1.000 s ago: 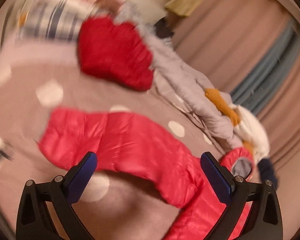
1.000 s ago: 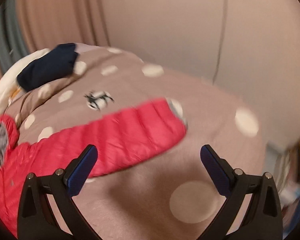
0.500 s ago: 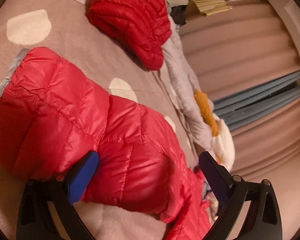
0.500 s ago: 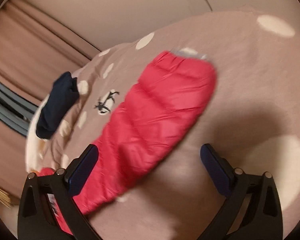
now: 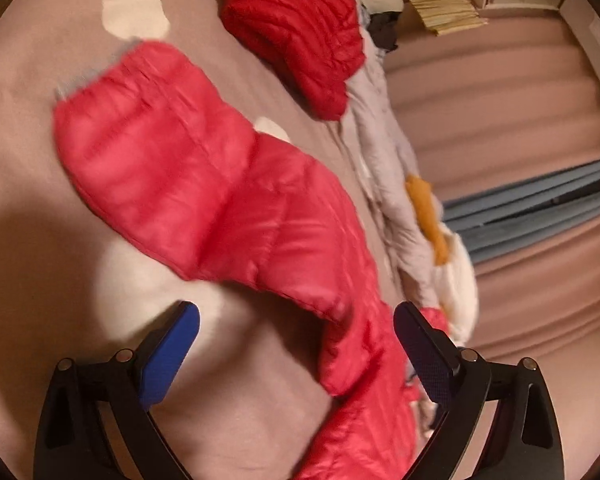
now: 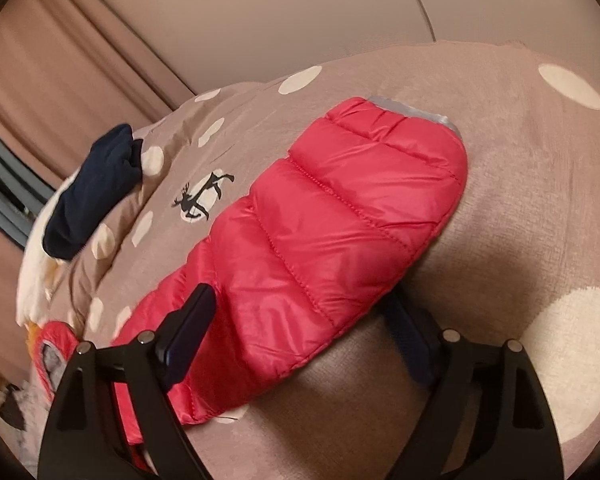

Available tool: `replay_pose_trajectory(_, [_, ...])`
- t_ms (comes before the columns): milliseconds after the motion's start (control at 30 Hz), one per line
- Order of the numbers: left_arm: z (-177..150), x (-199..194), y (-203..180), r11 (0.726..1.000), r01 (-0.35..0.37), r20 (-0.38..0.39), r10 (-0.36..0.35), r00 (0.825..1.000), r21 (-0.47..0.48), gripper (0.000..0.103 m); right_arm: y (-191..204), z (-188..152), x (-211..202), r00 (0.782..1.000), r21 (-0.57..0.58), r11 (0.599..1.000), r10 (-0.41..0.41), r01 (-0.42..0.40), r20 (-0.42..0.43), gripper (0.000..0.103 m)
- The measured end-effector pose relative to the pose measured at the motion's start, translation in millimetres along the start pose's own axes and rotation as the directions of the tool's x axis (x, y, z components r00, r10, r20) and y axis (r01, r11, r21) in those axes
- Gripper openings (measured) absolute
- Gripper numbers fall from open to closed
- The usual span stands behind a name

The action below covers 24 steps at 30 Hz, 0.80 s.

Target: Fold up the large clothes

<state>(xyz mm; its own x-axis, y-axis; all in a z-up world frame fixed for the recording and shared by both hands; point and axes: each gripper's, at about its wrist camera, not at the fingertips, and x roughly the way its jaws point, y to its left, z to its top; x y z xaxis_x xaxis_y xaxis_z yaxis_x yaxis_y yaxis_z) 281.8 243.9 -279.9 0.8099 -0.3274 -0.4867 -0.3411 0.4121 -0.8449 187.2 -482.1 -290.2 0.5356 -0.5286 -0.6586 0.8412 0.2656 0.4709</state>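
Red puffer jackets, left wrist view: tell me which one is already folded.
The darker red jacket at the top, bundled compactly. The brighter jacket nearer the left gripper lies spread out.

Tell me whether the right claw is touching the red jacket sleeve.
Touching. The right wrist view shows the right claw astride the red jacket sleeve, with its left finger pressed into the fabric.

A red quilted puffer jacket (image 5: 236, 208) lies flat, one sleeve (image 6: 324, 240) (grey-trimmed cuff) stretching away between the spread fingers (image 6: 188, 332).
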Motion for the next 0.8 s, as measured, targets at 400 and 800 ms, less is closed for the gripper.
replay_pose_trajectory(400, [52, 25, 23, 0.986, 0.097, 0.133, -0.079, 0.988, -0.133, 0.069, -13, 8, -1, 0.998, 0.013, 0.999, 0.05, -0.049, -0.034, 0.086])
replay_pose_trajectory(800, [40, 24, -18, 0.917, -0.369, 0.211, 0.335, 0.918, 0.149, 0.012, 5, 36, 29, 0.998, -0.137, 0.99, -0.049, 0.041, -0.049, 0.01])
